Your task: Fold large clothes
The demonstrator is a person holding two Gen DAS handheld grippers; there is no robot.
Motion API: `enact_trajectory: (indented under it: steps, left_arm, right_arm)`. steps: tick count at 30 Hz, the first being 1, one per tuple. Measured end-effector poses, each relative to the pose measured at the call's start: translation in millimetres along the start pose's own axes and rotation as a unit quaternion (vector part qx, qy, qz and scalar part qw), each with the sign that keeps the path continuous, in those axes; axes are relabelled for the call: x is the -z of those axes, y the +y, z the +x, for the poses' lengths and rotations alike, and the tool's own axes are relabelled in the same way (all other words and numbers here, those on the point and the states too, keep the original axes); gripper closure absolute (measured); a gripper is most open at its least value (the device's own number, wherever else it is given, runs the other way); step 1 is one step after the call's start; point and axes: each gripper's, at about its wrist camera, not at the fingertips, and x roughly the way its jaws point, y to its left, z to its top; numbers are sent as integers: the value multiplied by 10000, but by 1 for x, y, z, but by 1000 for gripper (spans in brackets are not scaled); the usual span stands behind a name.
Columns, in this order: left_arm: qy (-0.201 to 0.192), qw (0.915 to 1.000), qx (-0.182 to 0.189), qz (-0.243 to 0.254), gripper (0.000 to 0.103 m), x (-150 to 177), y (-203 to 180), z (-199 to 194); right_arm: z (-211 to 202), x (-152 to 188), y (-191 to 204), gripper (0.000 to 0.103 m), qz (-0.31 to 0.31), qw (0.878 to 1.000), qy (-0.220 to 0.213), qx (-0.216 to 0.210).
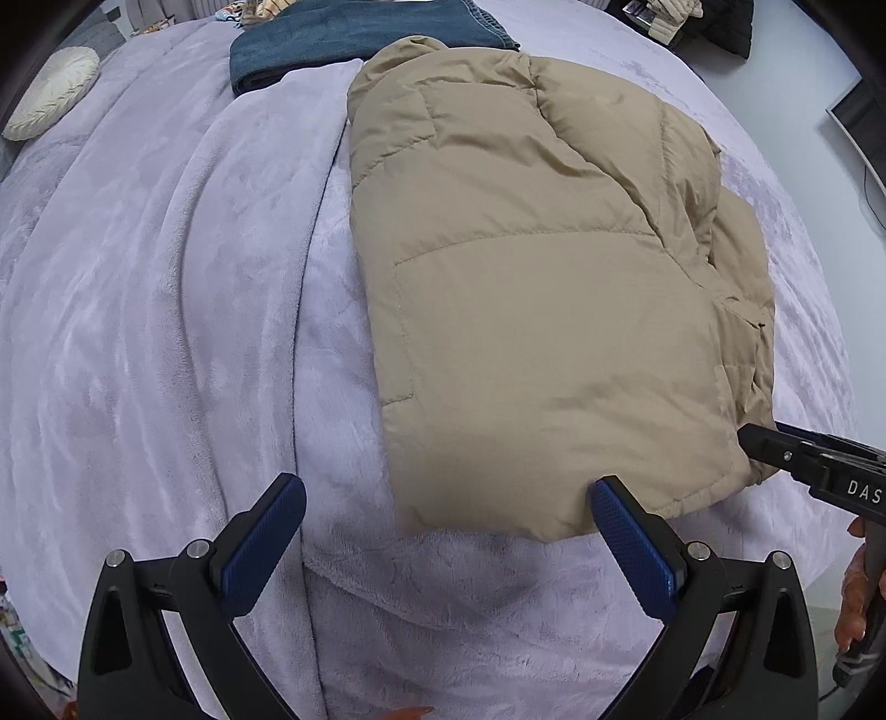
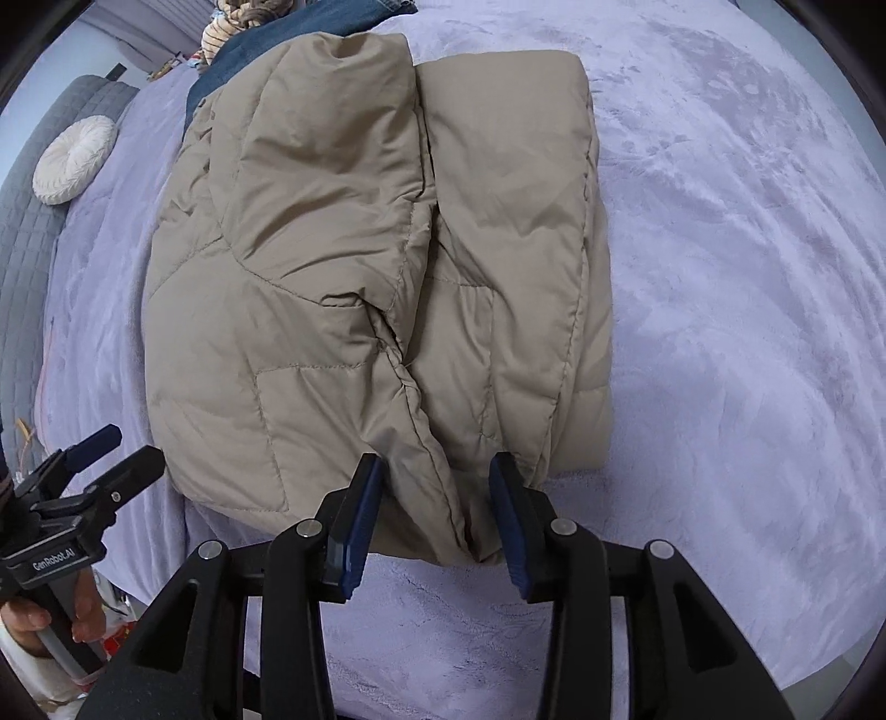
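A beige puffer jacket [image 1: 526,277] [image 2: 332,249] lies folded lengthwise on a lilac blanket [image 1: 166,332] [image 2: 747,277], its two sides meeting along the middle. My left gripper [image 1: 448,490] points down at the jacket's near left corner with its jaws wide open; the right fingertip [image 1: 606,493] touches the hem. My right gripper [image 2: 437,465] straddles the near hem where the two sides meet. Puffy fabric fills the gap between its blue pads and the jacket rests flat on the bed. Each gripper shows in the other's view: the right gripper [image 1: 758,437] and the left gripper [image 2: 122,448].
Folded blue jeans [image 1: 360,39] [image 2: 260,44] lie past the jacket's far end. A round cream cushion [image 1: 52,91] [image 2: 75,160] sits far left by a grey quilted headboard [image 2: 27,221]. Dark clothes [image 1: 720,22] are piled far right. A hand [image 2: 83,609] holds the left gripper's handle.
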Motion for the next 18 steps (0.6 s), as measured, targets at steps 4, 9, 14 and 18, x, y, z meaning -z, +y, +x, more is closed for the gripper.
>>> enact_trajectory:
  steps: [4,9,14,18]
  left_arm:
    - [34,9999,47,113,0,3,1,-1]
    - [19,9998,80,200,0,3,3,-6]
    - [-105,9998,61,130,0,7,5,-19]
    - [-157,9999,-62,30,0,13,6,-30]
  right_arm:
    - [-10,11,8,49,102,9999,-116,30]
    - [-20,24,17,46,249,9995,-207,63]
    - [-30,31,26,37,168,9995,-248,118]
    - [-34,33,31,33,62,9997,-229,107]
